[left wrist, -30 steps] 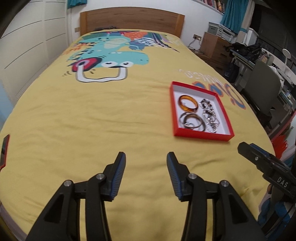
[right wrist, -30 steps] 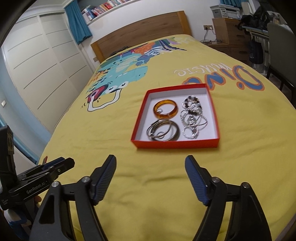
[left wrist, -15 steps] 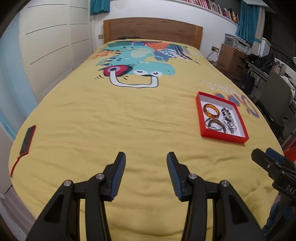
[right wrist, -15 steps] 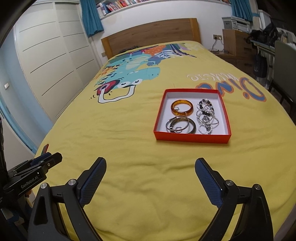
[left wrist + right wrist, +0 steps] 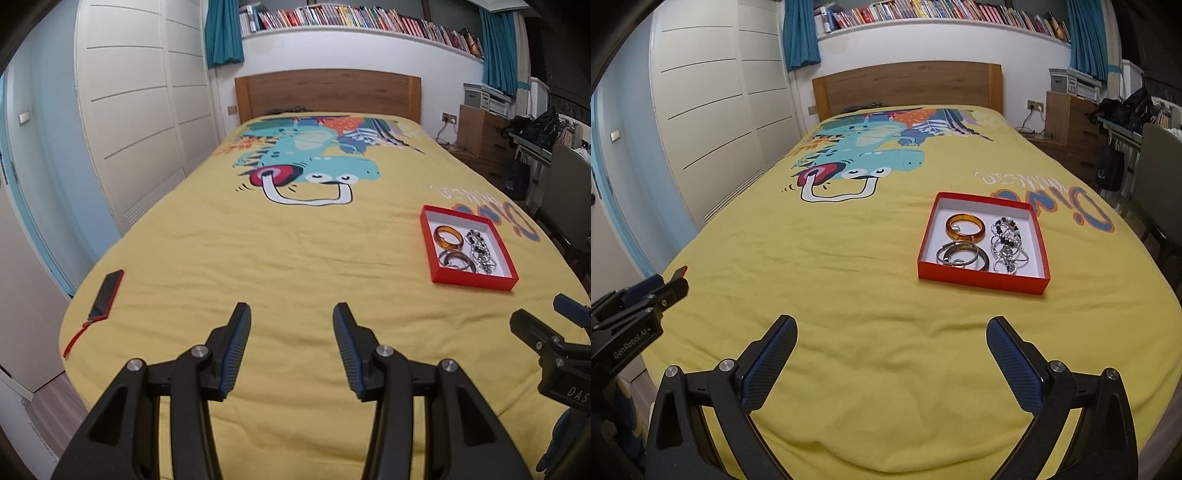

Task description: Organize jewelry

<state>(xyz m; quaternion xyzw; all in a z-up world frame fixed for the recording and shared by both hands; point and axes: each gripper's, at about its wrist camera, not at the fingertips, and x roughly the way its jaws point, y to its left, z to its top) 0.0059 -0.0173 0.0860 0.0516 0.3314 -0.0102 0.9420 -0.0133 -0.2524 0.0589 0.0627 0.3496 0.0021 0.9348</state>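
Observation:
A red tray point(image 5: 982, 280) with a white inside lies on the yellow bedspread, right of centre; it also shows in the left wrist view point(image 5: 472, 282). In it lie an amber bangle point(image 5: 965, 226), silver and dark rings point(image 5: 962, 258) and a heap of beaded silver bracelets point(image 5: 1008, 245). My right gripper point(image 5: 891, 332) is wide open and empty, above the bed's near edge, well short of the tray. My left gripper point(image 5: 291, 321) is open and empty, left of the tray and far from it.
A red phone with a strap point(image 5: 107, 293) lies at the bed's left edge. White wardrobes point(image 5: 140, 110) stand left. A wooden headboard point(image 5: 328, 92) is at the back. A chair point(image 5: 1160, 184) and a dresser point(image 5: 1067, 122) stand right of the bed.
Both grippers have pulled back and up from the tray, so the tray looks smaller and more of the room shows. The right gripper's jaws have opened wider.

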